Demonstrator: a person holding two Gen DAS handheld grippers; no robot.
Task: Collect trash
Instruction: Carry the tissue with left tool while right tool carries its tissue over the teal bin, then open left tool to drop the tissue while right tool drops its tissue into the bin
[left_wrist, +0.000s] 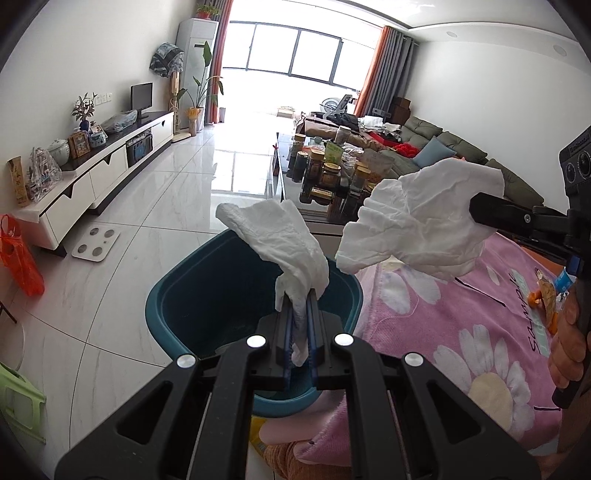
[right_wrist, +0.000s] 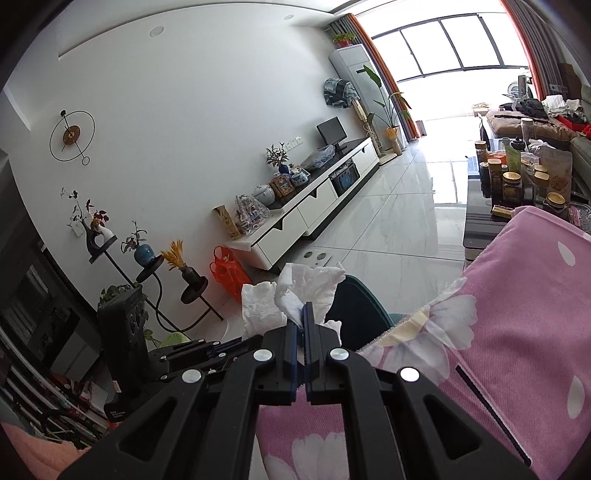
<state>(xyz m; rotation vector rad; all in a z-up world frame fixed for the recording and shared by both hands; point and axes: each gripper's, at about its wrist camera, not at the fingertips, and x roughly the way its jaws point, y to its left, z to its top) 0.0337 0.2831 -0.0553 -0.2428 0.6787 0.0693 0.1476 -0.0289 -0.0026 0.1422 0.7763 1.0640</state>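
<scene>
Two crumpled tissues are being carried: the left gripper (left_wrist: 298, 295) is pinching one tissue (left_wrist: 280, 236) directly above the teal bin (left_wrist: 166, 306), while the right gripper (right_wrist: 303, 310) is clamping another tissue (right_wrist: 295, 291) beside the pink floral blanket (right_wrist: 517, 314), bin just beyond.

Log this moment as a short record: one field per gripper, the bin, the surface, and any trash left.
left gripper: shut on a white tissue, above the bin
right gripper: shut on a second tissue, beside the bin's rim
bin: teal, open, on the floor against the blanket's edge
surface: pink flowered blanket
trash left: wrappers on the blanket by the hand holding the right gripper
</scene>
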